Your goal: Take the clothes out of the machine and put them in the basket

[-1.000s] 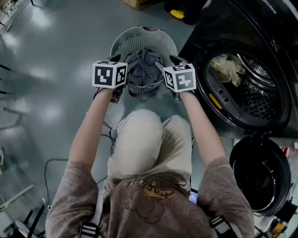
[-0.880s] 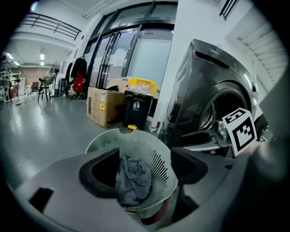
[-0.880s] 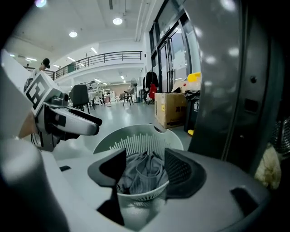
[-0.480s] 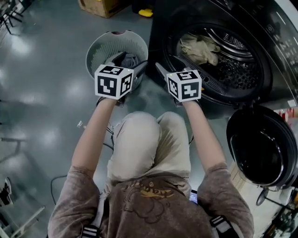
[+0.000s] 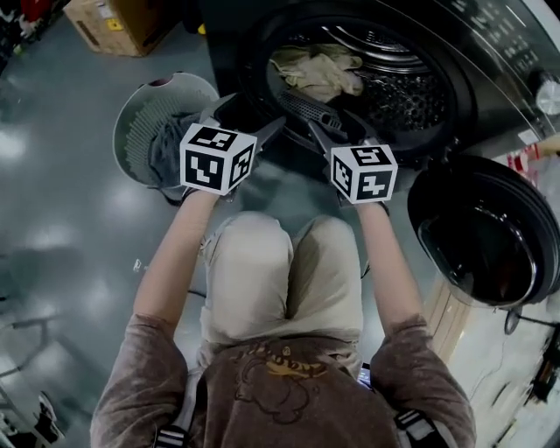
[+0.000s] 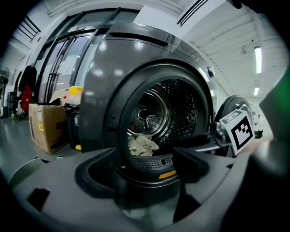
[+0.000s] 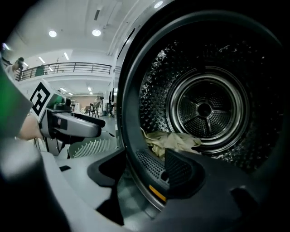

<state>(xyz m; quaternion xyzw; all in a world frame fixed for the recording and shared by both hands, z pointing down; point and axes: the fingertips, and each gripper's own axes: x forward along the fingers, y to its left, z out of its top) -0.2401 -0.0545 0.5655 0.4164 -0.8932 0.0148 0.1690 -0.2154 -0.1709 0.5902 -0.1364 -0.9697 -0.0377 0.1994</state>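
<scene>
A beige garment point(image 5: 319, 70) lies at the front of the washing machine's steel drum point(image 5: 394, 87); it also shows as a pale cloth point(image 6: 141, 145) in the left gripper view and as a crumpled cloth point(image 7: 172, 141) in the right gripper view. The round grey basket point(image 5: 131, 114) on the floor to the left holds dark grey clothes point(image 5: 168, 144). My left gripper point(image 5: 249, 118) is in front of the door ring. Its jaws have just been opening and nothing is between them. My right gripper point(image 5: 337, 131) is beside it at the drum's lip, open and empty.
The machine's round door point(image 5: 481, 236) hangs open at the right, close to my right arm. A cardboard box point(image 5: 122, 22) stands behind the basket. The person's knees point(image 5: 280, 262) are below the grippers. Grey floor point(image 5: 61, 219) spreads to the left.
Both grippers have swung to the right, from over the basket to the machine's opening. The basket now lies to the left of them. The left jaws stand wider.
</scene>
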